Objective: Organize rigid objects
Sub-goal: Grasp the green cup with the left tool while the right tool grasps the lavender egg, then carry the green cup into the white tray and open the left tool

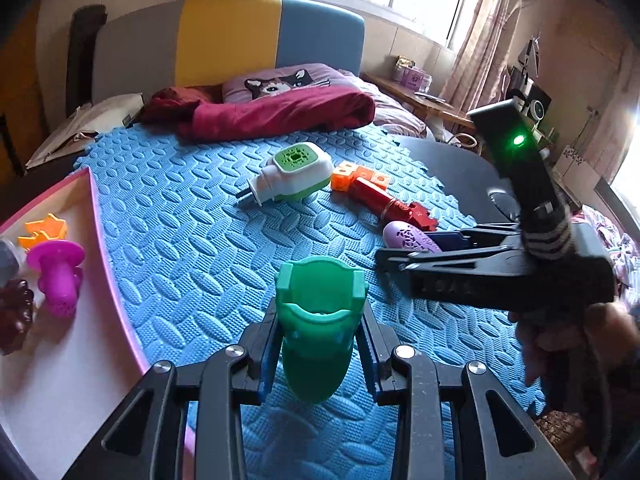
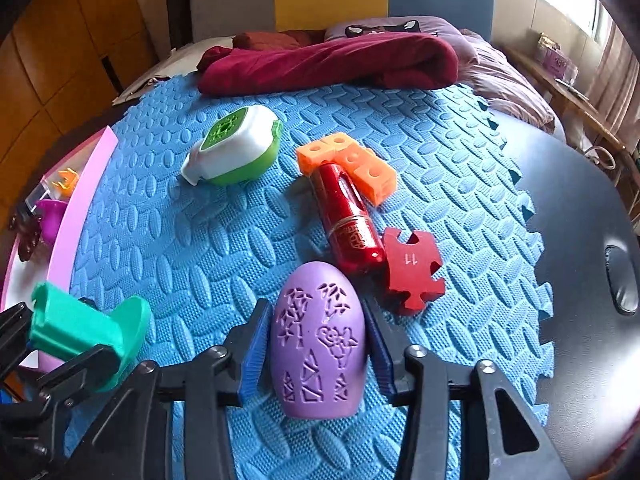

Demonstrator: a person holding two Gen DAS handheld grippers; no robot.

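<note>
Blue foam mat (image 1: 180, 216) fills the left wrist view. Left gripper (image 1: 318, 354) pinches a green cup (image 1: 316, 328) at lower centre; pink tray (image 1: 102, 240) at left.

Right wrist view: right gripper (image 2: 318, 356) at bottom centre, fingers either side of a purple egg (image 2: 318, 340) lying on the mat, touching or nearly. Red tube (image 2: 348, 220) just above.

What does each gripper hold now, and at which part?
The left gripper clamps the green plastic piece by its lower sides. The right gripper has the purple egg-shaped piece between its pads at mid-body; contact cannot be told.
</note>
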